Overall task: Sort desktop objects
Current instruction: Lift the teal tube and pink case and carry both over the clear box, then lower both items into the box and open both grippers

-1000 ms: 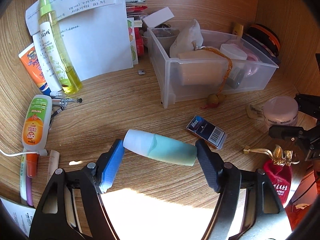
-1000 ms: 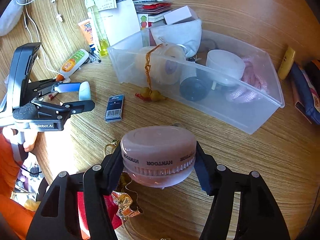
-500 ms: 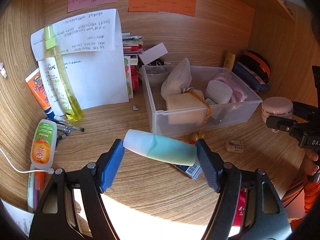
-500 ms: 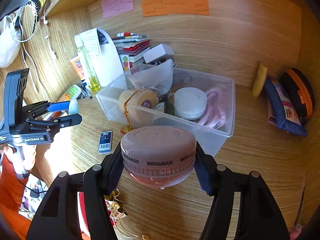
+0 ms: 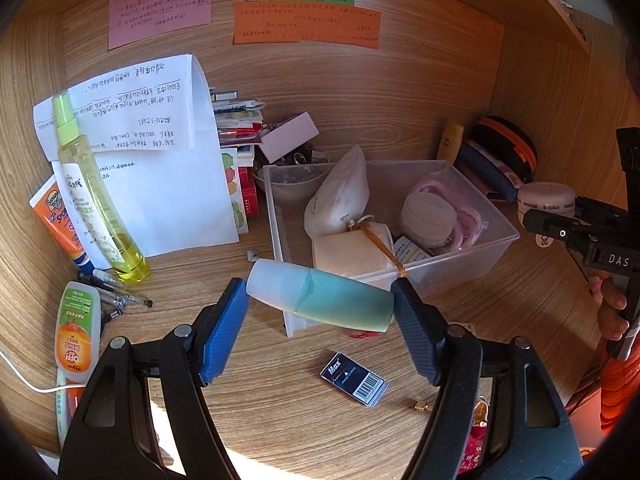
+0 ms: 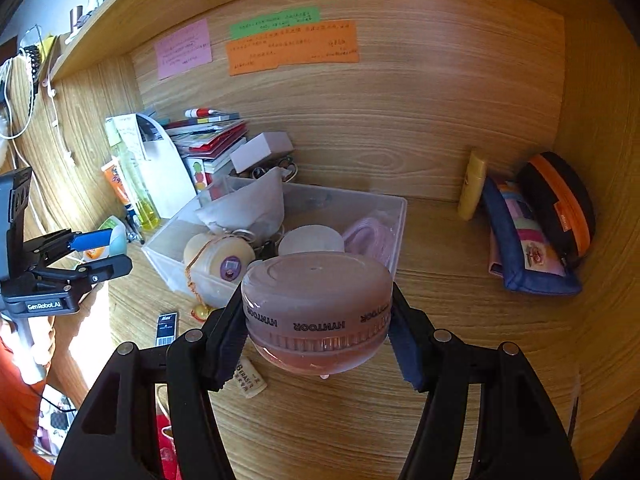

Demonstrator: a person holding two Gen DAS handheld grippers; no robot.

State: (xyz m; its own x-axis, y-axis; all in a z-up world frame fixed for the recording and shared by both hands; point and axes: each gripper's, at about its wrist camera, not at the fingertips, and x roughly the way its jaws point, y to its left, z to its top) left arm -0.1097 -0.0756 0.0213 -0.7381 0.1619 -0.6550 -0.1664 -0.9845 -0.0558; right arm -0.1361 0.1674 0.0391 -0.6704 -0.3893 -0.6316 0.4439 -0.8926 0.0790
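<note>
Left gripper (image 5: 320, 300) clamps bottle (image 5: 320, 298); right gripper (image 6: 316, 316) clamps jar (image 6: 316, 308).

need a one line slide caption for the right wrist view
Right gripper holds a round pink jar above the wooden desk, in front of a clear plastic bin of small items.

Handwriting on sticky notes (image 5: 304, 20) at 12 o'clock too small to read. Red pouch (image 5: 478, 446) at 5 o'clock mostly hidden behind fingers (image 5: 416, 332), cut by frame edge. Clear bin (image 6: 396, 220) front wall blocked by pink jar (image 6: 316, 308). Eraser (image 6: 250, 378) label partly covered, half legible. Hand (image 5: 610, 308) at 3 o'clock cropped.
</note>
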